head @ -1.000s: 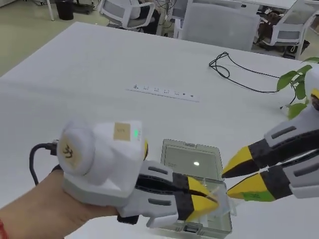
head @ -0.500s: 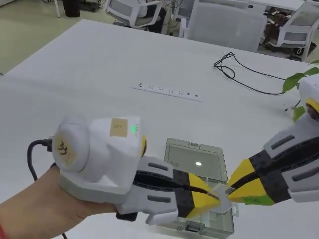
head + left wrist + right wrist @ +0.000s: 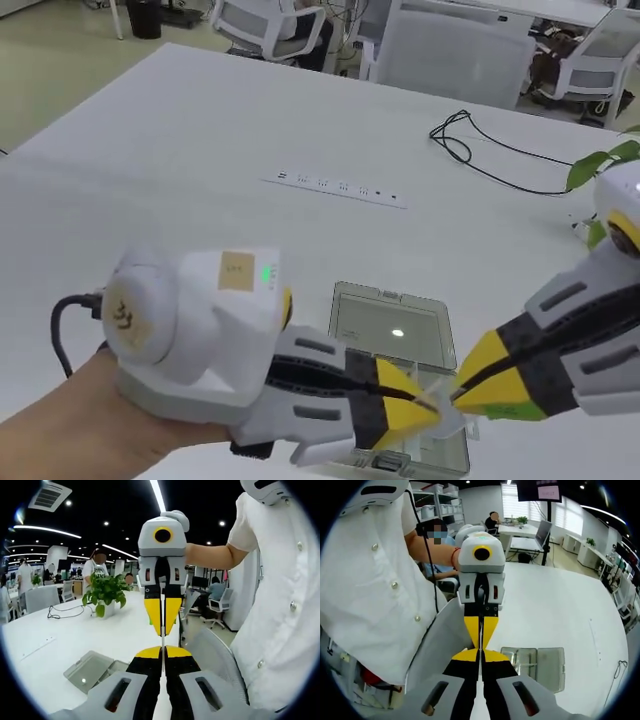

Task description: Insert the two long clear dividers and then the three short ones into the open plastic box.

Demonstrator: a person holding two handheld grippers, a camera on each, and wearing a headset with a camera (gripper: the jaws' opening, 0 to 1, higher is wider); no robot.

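Above the open clear plastic box (image 3: 391, 322), my two grippers meet tip to tip in the head view. My left gripper (image 3: 428, 406), held in a hand at the lower left, and my right gripper (image 3: 458, 393), coming in from the right, are both shut on one small clear divider (image 3: 449, 418). In the left gripper view the divider (image 3: 162, 641) shows edge-on as a thin line between my own jaws (image 3: 162, 651) and the facing right gripper (image 3: 162, 631). The box (image 3: 538, 664) lies below on the table in the right gripper view.
A white power strip (image 3: 335, 187) lies mid-table, with a black cable (image 3: 480, 150) coiled beyond it. A potted plant (image 3: 603, 163) stands at the right edge. Office chairs (image 3: 262, 22) line the table's far side. The person's white shirt (image 3: 280, 605) is close behind the grippers.
The right gripper, open and apart a second ago, has moved left and shut on the divider held by the left gripper. The tips now touch.
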